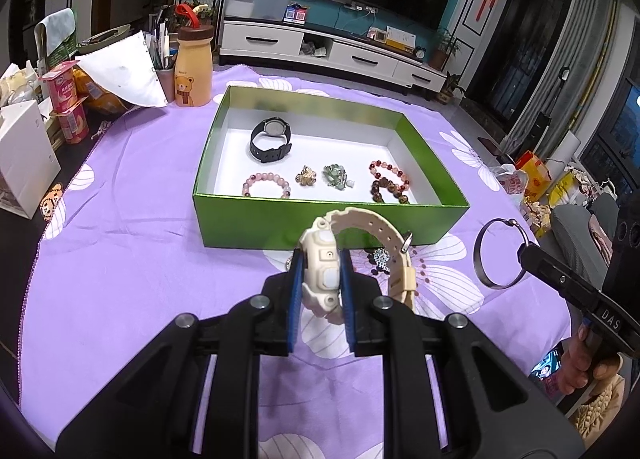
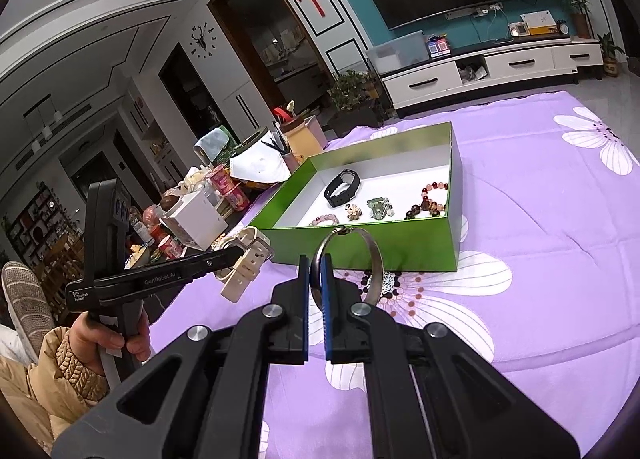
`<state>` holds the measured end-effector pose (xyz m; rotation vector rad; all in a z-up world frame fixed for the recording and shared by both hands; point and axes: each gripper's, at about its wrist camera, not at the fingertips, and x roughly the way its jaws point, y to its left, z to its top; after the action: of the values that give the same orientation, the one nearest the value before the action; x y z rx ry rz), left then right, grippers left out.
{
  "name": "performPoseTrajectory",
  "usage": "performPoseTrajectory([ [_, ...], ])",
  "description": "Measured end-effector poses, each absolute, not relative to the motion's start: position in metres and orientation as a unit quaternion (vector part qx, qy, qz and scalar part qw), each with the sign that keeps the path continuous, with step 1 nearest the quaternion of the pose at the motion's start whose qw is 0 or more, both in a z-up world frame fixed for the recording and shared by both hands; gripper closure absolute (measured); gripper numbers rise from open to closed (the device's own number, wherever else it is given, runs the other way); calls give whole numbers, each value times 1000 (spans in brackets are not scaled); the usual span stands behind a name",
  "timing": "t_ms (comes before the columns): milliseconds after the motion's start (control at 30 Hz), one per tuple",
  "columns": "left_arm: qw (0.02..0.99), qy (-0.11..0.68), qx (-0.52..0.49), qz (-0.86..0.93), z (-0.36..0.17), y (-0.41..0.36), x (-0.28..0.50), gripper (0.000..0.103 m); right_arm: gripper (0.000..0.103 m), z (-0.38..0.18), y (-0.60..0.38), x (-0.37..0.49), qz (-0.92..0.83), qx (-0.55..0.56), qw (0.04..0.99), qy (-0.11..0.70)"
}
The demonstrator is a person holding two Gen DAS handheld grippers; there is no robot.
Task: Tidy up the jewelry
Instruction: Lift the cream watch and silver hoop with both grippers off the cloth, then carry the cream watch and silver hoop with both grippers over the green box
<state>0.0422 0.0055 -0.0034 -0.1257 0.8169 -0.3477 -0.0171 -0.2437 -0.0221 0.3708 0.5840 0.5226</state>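
Note:
My left gripper [image 1: 321, 259] is shut on a cream watch [image 1: 326, 279] and holds it above the purple cloth, just in front of the green box [image 1: 320, 223]. My right gripper [image 2: 316, 265] is shut on a silver bangle [image 2: 376, 259], also just in front of the box [image 2: 360, 247]. The bangle [image 1: 482, 259] shows at the right in the left wrist view, the cream watch [image 2: 248, 255] at the left in the right wrist view. In the box lie a black watch [image 1: 270, 139], a pink bead bracelet [image 1: 266, 185], a gold charm [image 1: 306, 175], a green piece [image 1: 336, 175] and red and brown bead bracelets [image 1: 390, 181].
A small dark bead piece [image 1: 380, 259] lies on the cloth in front of the box. A bear bottle [image 1: 193, 67], yogurt cups [image 1: 66, 99], a white box [image 1: 24, 159] and papers crowd the table's left edge. Bags [image 1: 532, 175] sit off the right edge.

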Motion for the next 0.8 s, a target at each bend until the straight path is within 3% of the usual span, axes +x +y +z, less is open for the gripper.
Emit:
performPoseTrajectory([
  [800,911,372,-60,-168,20,3,49,86,98,-7,-250,-14,249,183,917,253],
])
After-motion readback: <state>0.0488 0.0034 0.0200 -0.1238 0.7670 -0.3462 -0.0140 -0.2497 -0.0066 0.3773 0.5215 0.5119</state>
